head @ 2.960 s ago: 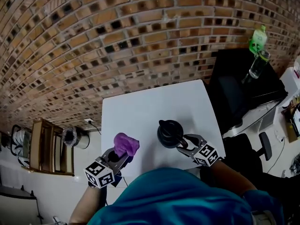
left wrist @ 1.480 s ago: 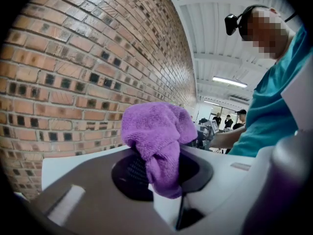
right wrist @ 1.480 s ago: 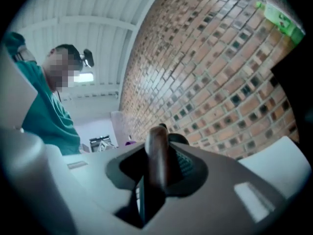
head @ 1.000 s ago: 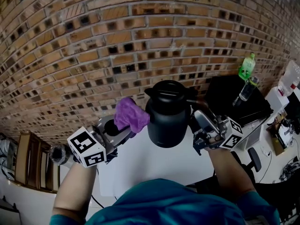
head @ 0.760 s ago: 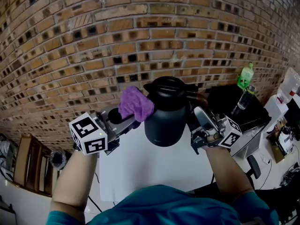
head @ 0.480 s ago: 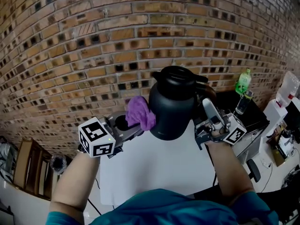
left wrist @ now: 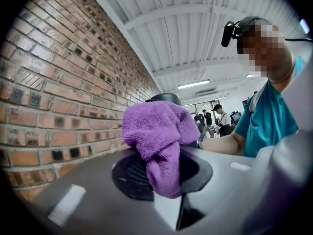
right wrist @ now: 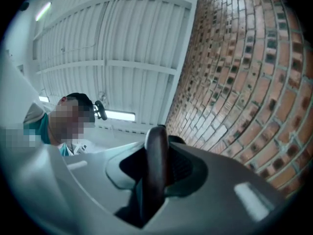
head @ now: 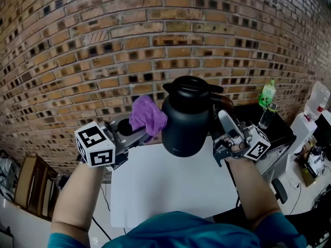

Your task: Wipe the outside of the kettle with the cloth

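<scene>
1. Head view: I see the kettle held in the air above the white table. It sits at the centre of the scene, with the brick wall on the far side.
2. The right gripper is on the right side of the kettle. In the right gripper view its jaws are closed part-way onto the kettle's handle. The dark bar runs upright between the two pads, and both pads press on it.
3. The left gripper is to the left of the kettle. In the left gripper view its jaws are clamped on the purple cloth. The cloth is bunched between the pads and bulges out past the tips.
4. The cloth lies against the upper left side of the kettle body, below the lid.
5. A green bottle stands at the far right, well apart from both tools.
</scene>
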Tool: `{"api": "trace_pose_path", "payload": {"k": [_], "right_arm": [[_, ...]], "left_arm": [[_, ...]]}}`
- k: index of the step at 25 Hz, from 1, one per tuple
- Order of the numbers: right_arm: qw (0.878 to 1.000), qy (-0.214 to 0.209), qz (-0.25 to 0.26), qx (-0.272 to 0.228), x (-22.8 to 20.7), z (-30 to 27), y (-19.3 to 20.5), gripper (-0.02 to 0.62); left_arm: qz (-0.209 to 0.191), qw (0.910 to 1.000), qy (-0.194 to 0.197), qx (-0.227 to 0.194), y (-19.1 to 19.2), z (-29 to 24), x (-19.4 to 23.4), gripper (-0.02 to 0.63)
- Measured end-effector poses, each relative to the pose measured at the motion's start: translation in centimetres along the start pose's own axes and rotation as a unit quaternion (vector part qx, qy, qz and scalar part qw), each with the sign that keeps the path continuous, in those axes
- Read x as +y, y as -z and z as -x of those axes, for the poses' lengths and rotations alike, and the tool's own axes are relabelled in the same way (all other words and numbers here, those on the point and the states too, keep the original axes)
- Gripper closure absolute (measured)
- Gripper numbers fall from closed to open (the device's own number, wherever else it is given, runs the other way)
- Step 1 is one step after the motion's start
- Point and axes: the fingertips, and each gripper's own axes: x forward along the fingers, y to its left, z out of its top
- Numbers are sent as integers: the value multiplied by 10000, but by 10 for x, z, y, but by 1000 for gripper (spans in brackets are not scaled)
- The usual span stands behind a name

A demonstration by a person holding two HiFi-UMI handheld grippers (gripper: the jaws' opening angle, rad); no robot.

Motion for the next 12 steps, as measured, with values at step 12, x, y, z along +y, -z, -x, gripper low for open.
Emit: {"api": "trace_pose_path", "payload": {"k": [12], "right_arm": [[9996,-186,-203,-87,9,19,22,500]], "left_arm": [[306,9976,308,545,82,-3,-16,514]]}}
